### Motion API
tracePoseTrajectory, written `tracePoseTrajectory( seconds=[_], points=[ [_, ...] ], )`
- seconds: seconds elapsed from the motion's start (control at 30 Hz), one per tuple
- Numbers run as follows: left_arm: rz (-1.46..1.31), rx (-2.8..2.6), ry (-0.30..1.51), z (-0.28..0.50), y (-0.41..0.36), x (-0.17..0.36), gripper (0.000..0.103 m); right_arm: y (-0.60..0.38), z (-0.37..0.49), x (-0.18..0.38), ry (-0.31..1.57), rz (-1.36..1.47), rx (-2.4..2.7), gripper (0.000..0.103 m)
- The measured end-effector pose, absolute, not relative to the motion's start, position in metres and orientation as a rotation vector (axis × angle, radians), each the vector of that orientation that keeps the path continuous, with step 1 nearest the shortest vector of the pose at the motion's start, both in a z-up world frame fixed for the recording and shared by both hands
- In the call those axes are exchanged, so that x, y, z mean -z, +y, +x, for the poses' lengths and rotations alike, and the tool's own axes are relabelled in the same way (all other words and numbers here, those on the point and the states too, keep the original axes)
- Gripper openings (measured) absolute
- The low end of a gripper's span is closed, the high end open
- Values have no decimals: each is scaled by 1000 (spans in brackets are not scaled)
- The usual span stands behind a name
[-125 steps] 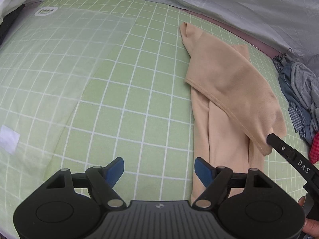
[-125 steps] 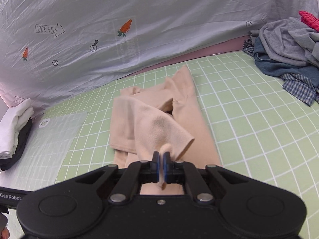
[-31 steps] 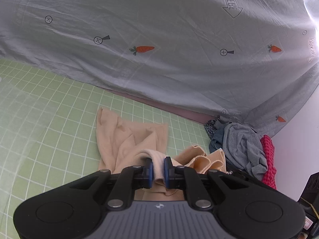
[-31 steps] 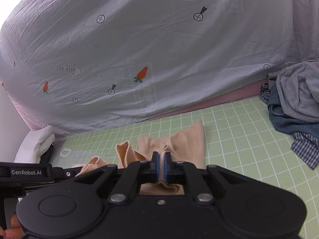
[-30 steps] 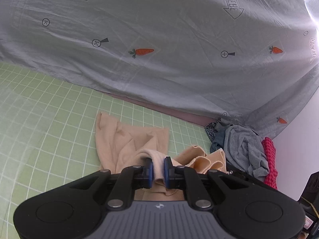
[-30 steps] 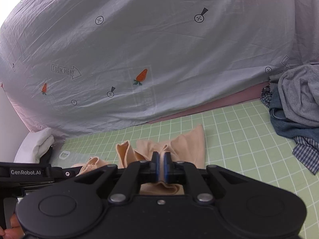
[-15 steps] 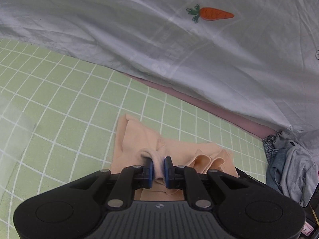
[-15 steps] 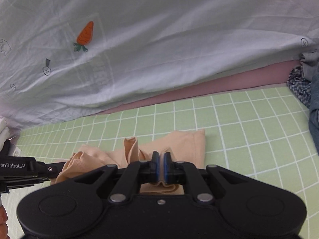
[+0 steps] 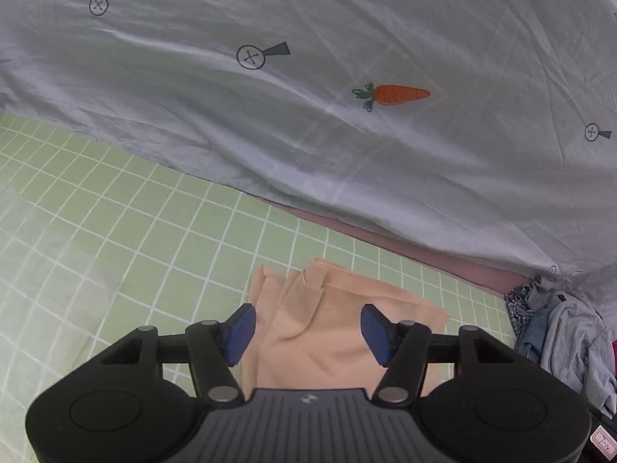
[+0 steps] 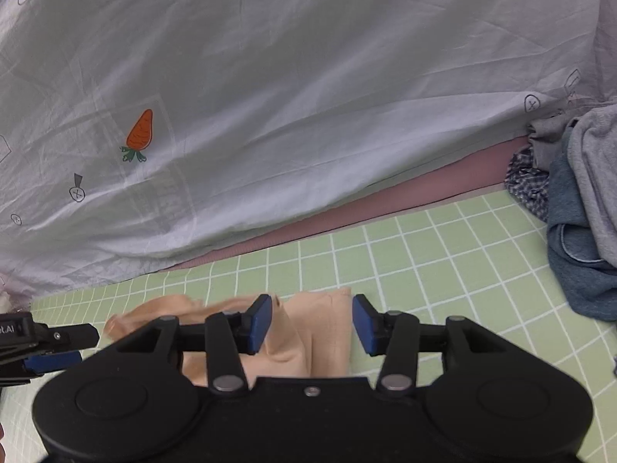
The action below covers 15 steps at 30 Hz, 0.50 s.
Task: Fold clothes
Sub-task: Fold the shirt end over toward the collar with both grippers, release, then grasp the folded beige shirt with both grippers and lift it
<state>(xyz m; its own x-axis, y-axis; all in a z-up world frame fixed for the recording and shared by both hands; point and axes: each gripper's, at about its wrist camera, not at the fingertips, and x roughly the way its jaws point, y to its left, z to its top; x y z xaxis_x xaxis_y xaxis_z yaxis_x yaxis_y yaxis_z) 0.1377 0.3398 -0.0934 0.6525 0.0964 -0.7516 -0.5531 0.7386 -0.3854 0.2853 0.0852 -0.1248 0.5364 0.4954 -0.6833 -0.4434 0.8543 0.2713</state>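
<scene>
A pale grey sheet (image 9: 347, 146) printed with carrots hangs behind a green grid-patterned mat (image 9: 115, 239). On the mat lies the beige garment (image 9: 331, 328), folded over itself into a compact stack near the mat's far edge. The left gripper (image 9: 308, 328) has its blue pads spread wide, nothing between them; the right gripper (image 10: 312, 322) is likewise spread (both empty). A heap of clothes (image 10: 578, 200) sits to the right.
</scene>
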Motion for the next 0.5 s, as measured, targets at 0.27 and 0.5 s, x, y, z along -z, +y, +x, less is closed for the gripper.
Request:
tracePoseTrajectory(
  seconds=[0.27,0.5],
  points=[
    [-667,-377,967,124,323,135,76,73,263,143,943,110,-550,67],
    [-745,-342,980,128,323,163,82,83,264,166,1029,132,-569,79]
  ],
)
